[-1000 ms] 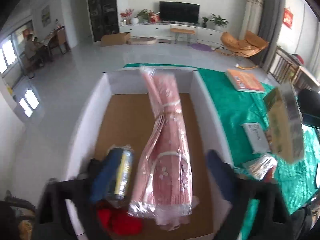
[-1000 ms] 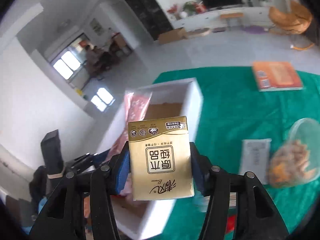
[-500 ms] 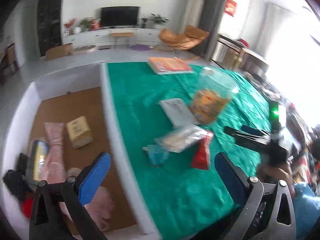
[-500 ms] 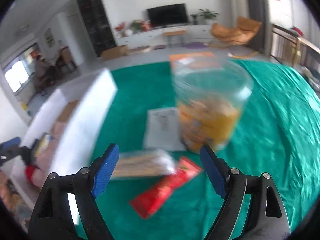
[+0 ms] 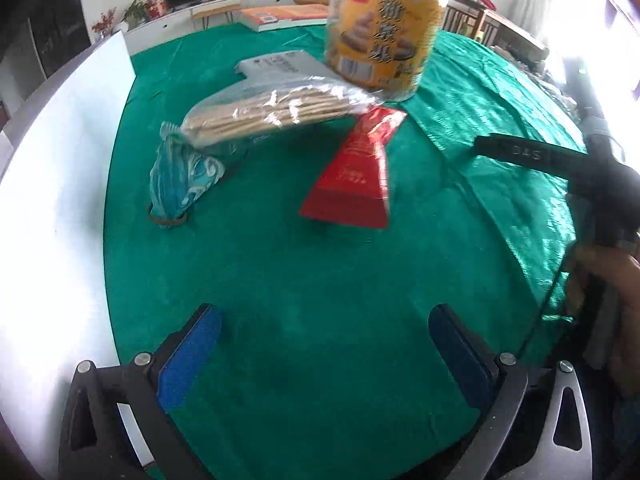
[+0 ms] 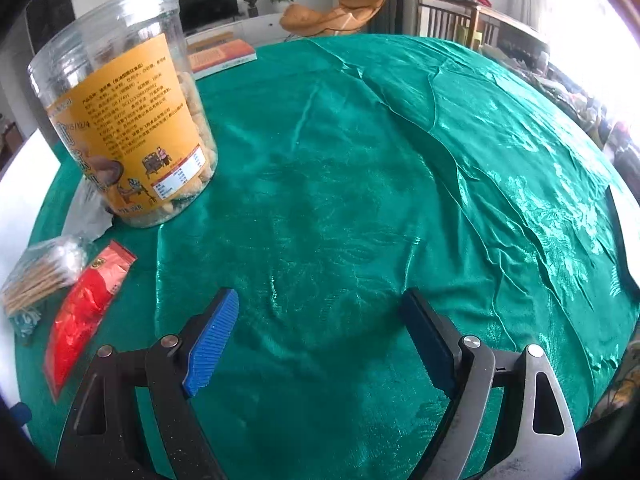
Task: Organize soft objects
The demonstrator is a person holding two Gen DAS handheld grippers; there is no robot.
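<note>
Both grippers hover over the green tablecloth (image 6: 400, 160). My left gripper (image 5: 324, 320) is open with nothing between its blue pads. Ahead of it lie a red packet (image 5: 352, 176), a clear bag of crackers (image 5: 272, 114) and a teal bundle in plastic (image 5: 180, 180). My right gripper (image 6: 320, 300) is also open and empty, over bare cloth. To its left lie the red packet (image 6: 84, 308) and the cracker bag (image 6: 40, 276). The white box's wall (image 5: 52, 184) runs along the left; its inside is hidden.
A tall clear snack jar (image 6: 132, 120) with an orange label stands at the back left. A flat white packet (image 5: 280, 66) lies before it and an orange book (image 6: 220, 54) beyond. The other gripper's black body (image 5: 540, 156) and a hand (image 5: 612, 280) are at the right.
The right gripper let go of the gold carton, the left of the pink bundle; both now lie in the box. Both grippers swung from the box to the green cloth and sank.
</note>
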